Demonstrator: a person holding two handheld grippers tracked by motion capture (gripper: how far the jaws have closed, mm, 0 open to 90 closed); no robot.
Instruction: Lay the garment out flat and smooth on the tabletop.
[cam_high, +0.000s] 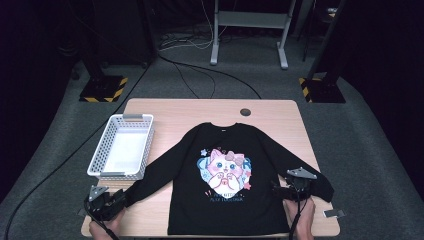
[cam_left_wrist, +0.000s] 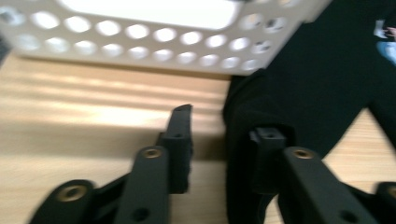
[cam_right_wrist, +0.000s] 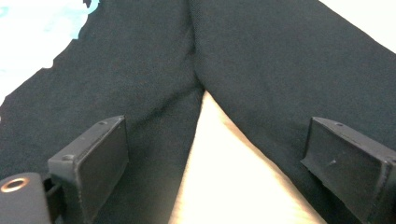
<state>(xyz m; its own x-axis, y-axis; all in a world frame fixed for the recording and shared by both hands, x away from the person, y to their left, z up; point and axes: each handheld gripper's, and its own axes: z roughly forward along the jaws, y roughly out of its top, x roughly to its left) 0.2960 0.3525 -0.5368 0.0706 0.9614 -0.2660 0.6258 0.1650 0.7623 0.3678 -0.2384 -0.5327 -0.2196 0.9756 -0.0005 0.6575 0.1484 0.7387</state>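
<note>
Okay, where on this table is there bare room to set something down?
Bare wood lies along the table far edge, between the white basket and the round cable hole, and beyond the black sweatshirt collar. The near edge is crowded: left gripper at one cuff, right gripper by the other sleeve.

A light wooden table (cam_high: 165, 112) with a round grey cable port (cam_high: 245, 112) stands on grey carpet floor (cam_high: 365, 145). Beyond it rise a grey metal frame on two feet (cam_high: 248, 30) and black stands with yellow-black striped bases (cam_high: 104, 89). Black cables (cam_high: 200, 75) trail across the dim room.
</note>
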